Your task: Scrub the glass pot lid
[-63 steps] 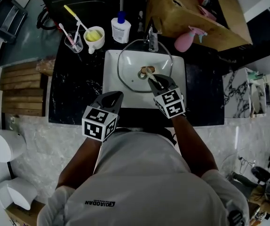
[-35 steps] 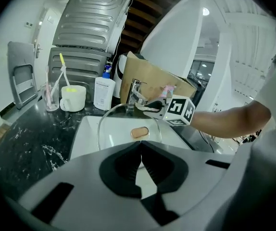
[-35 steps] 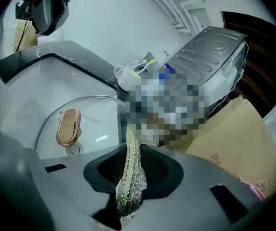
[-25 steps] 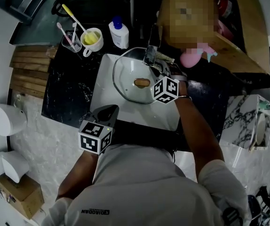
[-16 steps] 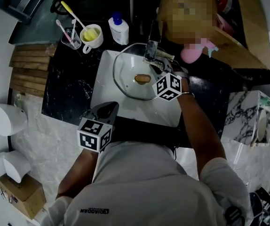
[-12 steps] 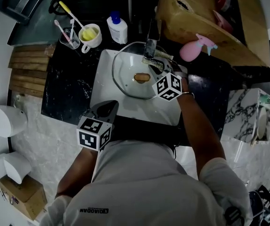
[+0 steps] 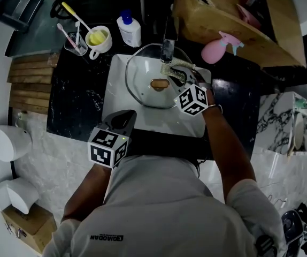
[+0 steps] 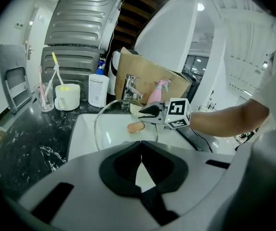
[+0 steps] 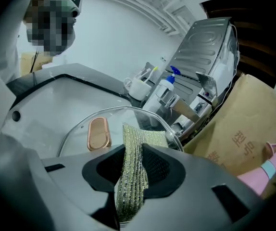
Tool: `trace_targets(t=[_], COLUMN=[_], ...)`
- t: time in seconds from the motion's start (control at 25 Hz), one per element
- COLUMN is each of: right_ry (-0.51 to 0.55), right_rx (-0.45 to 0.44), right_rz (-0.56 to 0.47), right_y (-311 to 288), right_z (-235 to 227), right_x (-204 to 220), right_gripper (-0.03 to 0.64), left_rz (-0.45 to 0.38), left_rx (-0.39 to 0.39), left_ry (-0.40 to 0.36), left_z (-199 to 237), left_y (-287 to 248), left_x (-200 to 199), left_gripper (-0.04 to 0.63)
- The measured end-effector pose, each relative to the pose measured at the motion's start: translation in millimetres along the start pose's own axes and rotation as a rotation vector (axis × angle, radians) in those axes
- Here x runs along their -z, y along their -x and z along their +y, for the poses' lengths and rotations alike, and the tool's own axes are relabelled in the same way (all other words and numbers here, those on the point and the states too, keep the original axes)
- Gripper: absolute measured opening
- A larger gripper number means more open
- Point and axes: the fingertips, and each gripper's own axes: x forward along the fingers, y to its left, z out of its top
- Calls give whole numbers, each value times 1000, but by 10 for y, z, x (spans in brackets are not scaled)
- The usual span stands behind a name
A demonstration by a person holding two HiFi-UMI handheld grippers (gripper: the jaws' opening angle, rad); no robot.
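Observation:
The glass pot lid (image 7: 143, 84) with a copper knob (image 7: 159, 83) lies in the white sink (image 7: 121, 116); it also shows in the left gripper view (image 8: 106, 124) and the right gripper view (image 9: 80, 126). My right gripper (image 7: 176, 75) hovers over the lid's far right rim, by the tap, shut on a glittery scrub cloth (image 9: 133, 167) that hangs between its jaws. My left gripper (image 7: 125, 118) stays at the sink's near edge, jaws shut with nothing in them (image 8: 141, 162).
A tap (image 7: 168, 46) stands behind the sink. On the black counter are a white mug (image 7: 96, 37), a glass with toothbrushes (image 7: 72, 43) and a soap bottle (image 7: 128, 32). A cardboard box (image 7: 223, 15) and a pink spray bottle (image 7: 217, 50) sit at the right.
My right gripper moved from the lid's middle to its far right rim by the tap, carrying the cloth. The left gripper stayed near the sink's front edge.

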Motion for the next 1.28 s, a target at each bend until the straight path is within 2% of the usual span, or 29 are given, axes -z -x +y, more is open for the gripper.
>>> trace_targets(t=[0.4, 0.8, 1.28], right_ry=[-51, -207, -240], right_rx=[39, 115, 132], right_rz=[19, 38, 130], right_y=[119, 257, 328], right_z=[143, 254, 501], right_x=[144, 311, 438], right_gripper=[124, 126, 129], left_rz=[14, 17, 32], left_rx=[42, 75, 122], left_ry=[-36, -70, -115], left_z=[-55, -102, -58], left_y=[-4, 60, 201], left_x=[10, 13, 127], left_gripper=[15, 15, 15])
